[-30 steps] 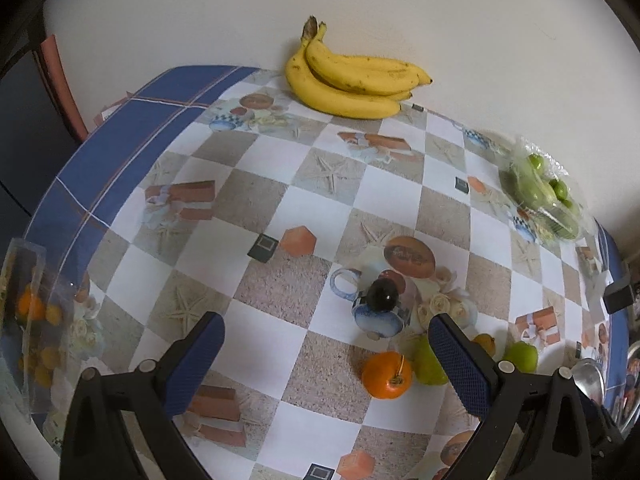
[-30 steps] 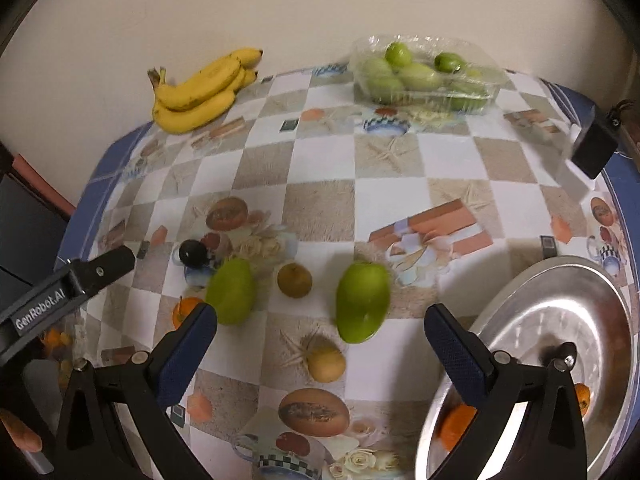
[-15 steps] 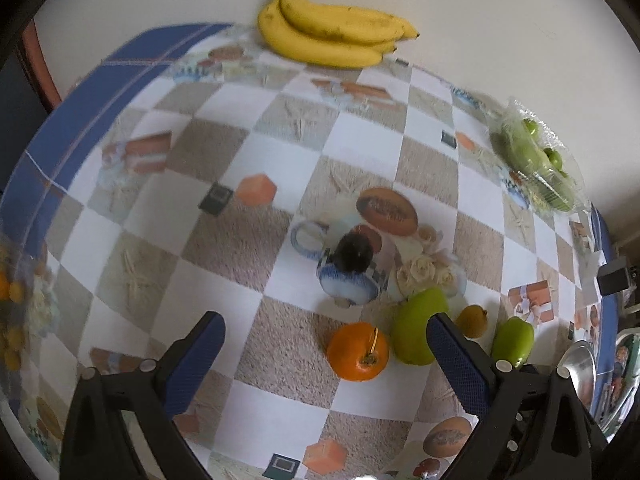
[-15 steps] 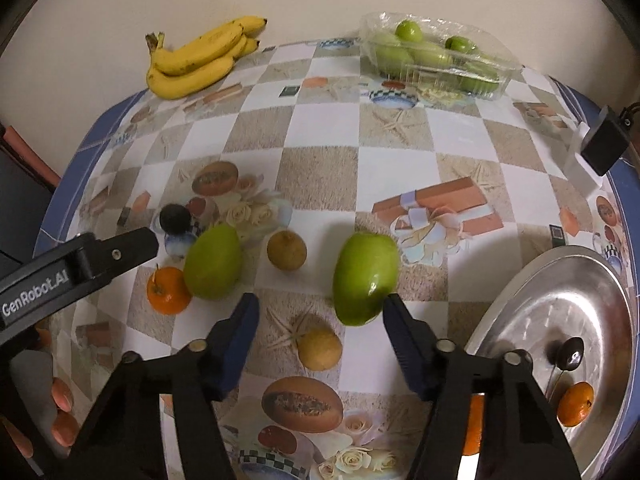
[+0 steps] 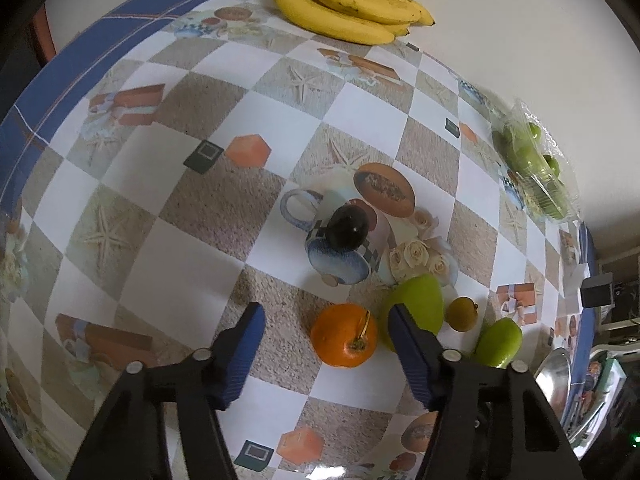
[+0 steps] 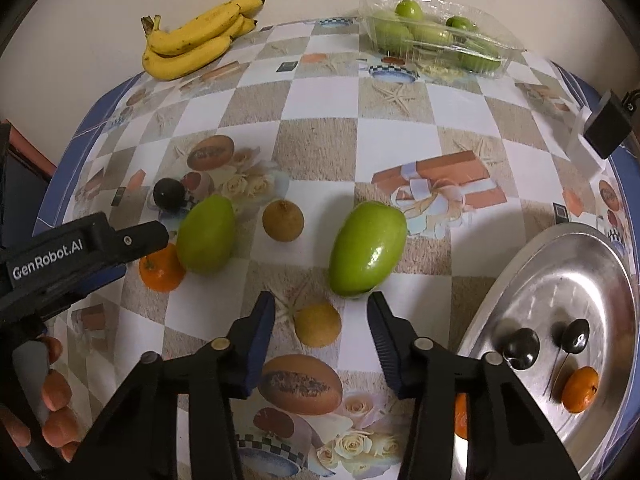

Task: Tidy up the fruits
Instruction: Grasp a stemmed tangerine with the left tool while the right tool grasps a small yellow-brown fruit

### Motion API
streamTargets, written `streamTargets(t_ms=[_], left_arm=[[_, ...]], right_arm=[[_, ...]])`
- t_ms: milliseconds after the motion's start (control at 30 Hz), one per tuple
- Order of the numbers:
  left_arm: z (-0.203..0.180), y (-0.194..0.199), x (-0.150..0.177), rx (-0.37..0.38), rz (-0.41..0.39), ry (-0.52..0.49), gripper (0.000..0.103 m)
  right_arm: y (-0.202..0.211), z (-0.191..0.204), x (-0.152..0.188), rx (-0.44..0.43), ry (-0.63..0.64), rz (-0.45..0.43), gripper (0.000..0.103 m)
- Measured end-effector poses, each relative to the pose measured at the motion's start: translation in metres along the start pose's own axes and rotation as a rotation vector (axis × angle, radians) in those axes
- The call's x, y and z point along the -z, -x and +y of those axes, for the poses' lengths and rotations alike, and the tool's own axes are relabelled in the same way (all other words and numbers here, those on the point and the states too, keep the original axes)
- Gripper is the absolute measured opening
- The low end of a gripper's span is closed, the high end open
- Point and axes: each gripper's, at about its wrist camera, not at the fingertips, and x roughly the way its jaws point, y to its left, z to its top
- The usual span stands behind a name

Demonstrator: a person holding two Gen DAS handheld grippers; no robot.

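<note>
My left gripper point(image 5: 326, 326) is open low over the table, its blue pads either side of an orange point(image 5: 344, 335) without touching it. A green mango point(image 5: 418, 310) lies just behind its right pad, a dark plum point(image 5: 347, 227) further off. My right gripper point(image 6: 321, 320) is open around a small brown fruit point(image 6: 318, 324), apart from it. A second green mango point(image 6: 367, 249) lies just beyond, another brown fruit point(image 6: 283, 221) to the left. The silver plate point(image 6: 560, 280) at right holds two dark plums point(image 6: 520, 348) and a small orange point(image 6: 580, 390).
A banana bunch point(image 6: 196, 38) lies at the far edge by the wall. A clear plastic box of green fruit point(image 6: 436, 36) stands at the far right. A black device point(image 6: 606, 122) sits at the right table edge. The left gripper's body point(image 6: 72, 256) shows at left.
Both grippers have moved down and forward toward the fruit and their jaws have narrowed. The left now brackets the orange, the right the small brown fruit.
</note>
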Motion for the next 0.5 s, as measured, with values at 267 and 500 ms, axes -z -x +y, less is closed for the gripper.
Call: streamTargets(t_ms=[267,500], left_arm=[[0.0,-0.002,0.002,0.026,0.021,0.023,0.05],[0.002,-0.005,0.003,0.067,0.044,0.047,0.041]], right_arm=[[-0.008,0.005,0.003,0.006,0.02,0.032,0.031],[-0.011,0.005,0.005,0.005,0.022,0.05,0.027]])
